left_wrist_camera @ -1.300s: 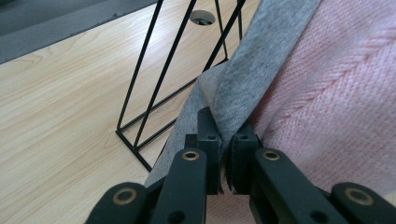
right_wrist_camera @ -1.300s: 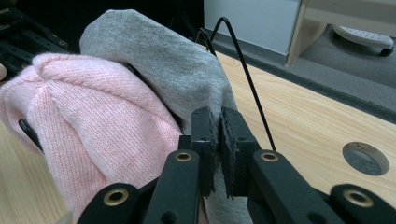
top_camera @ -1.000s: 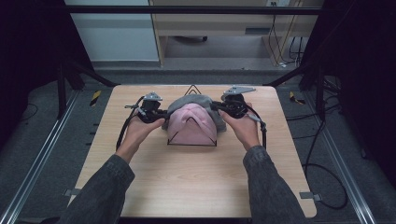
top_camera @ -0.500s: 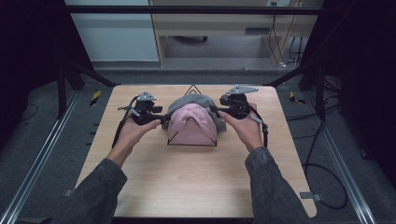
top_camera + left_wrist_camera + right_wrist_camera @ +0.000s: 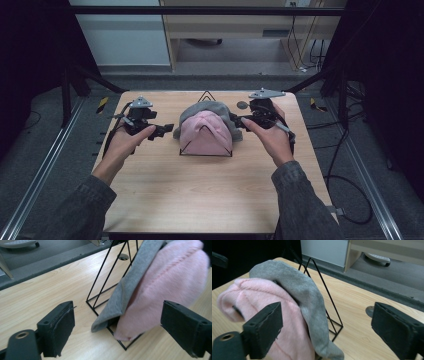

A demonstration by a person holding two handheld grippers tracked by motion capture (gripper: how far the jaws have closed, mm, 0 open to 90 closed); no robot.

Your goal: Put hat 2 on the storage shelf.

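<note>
a pink hat [image 5: 206, 133] hangs over a black wire stand [image 5: 205, 95] near the middle of the wooden table [image 5: 200, 200], slightly toward its far edge, with a grey hat [image 5: 216, 109] beneath it that peeks out along the back and both sides; in the high view the pink hat's crown points to 12 o'clock and its open brim faces 6 o'clock, so its long axis runs from far to near across the table, while the brim's edge lies level from 9 to 3 o'clock. the left gripper [image 5: 161, 131] sits at 9 o'clock of the hats, just beside the grey edge and apart from it; its jaws have just been opening and now stand spread with nothing between the pads, and in the left gripper view the pink hat [image 5: 160, 290], grey hat [image 5: 130, 287] and wire stand [image 5: 105, 277] lie beyond them. the right gripper [image 5: 239, 121] is at 3 o'clock of the hats, close against the grey fabric; its jaws too have just been opening and stand wide, pinching nothing, with the pink hat [image 5: 257, 300] and grey hat [image 5: 297, 292] ahead in the right gripper view. the stand is mostly hidden under the fabric, only its apex and base wires showing; whether the right gripper brushes the grey hat is hard to make out from above, and the person's sleeves are cut off at the bottom edge
</note>
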